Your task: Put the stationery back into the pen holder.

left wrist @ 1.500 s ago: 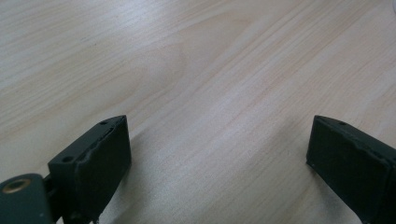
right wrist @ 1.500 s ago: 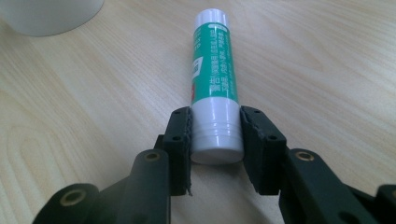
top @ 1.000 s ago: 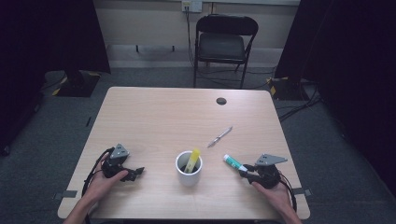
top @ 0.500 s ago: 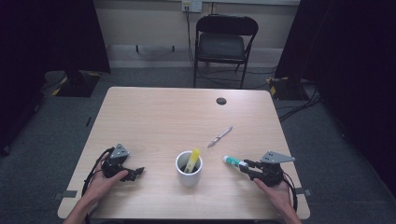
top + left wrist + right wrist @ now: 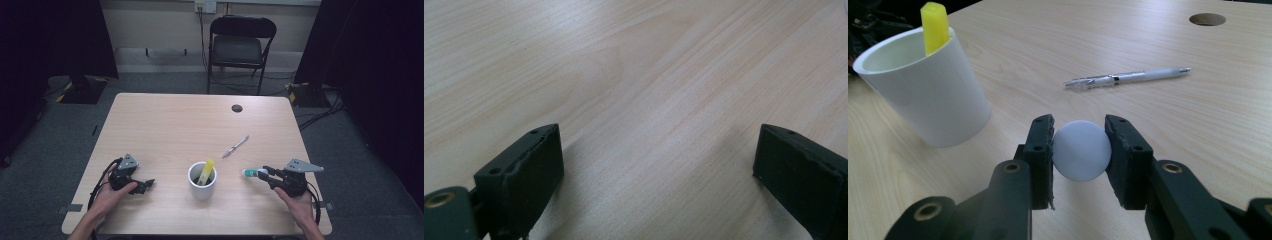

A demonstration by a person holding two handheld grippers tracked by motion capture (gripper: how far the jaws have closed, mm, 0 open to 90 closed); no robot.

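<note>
The right gripper (image 5: 263, 173) lies low over the front right part of the desk (image 5: 175, 125), its 2 jaws clamped on a white marker (image 5: 251, 173) with a green band near its tip, which sticks out toward the cup. In the right gripper view the gripper (image 5: 1079, 150) shows the marker (image 5: 1081, 149) end-on, as a round white face pressed between the 2 black pads, touching both, held just above the wood. A person's right hand (image 5: 295, 205) holds this gripper from behind, with the cable looping at the wrist. The left gripper (image 5: 145, 185) sits at the front left of the desk in the person's left hand (image 5: 112, 192); in the left gripper view its jaws (image 5: 659, 165) stand wide apart with bare wood (image 5: 639, 75) between them, holding nothing. Between the 2 grippers stands a white cup (image 5: 202, 180), upright, with a yellow highlighter (image 5: 206, 171) leaning inside it; the same cup (image 5: 923, 90) and highlighter (image 5: 936, 26) appear to the left of the held marker. A silver pen (image 5: 235, 146) lies flat on the desk beyond the cup, apart from everything, also seen past the jaws (image 5: 1125, 77). A round cable hole (image 5: 237, 108) sits near the far edge, and a black folding chair (image 5: 240, 45) stands behind the desk.
</note>
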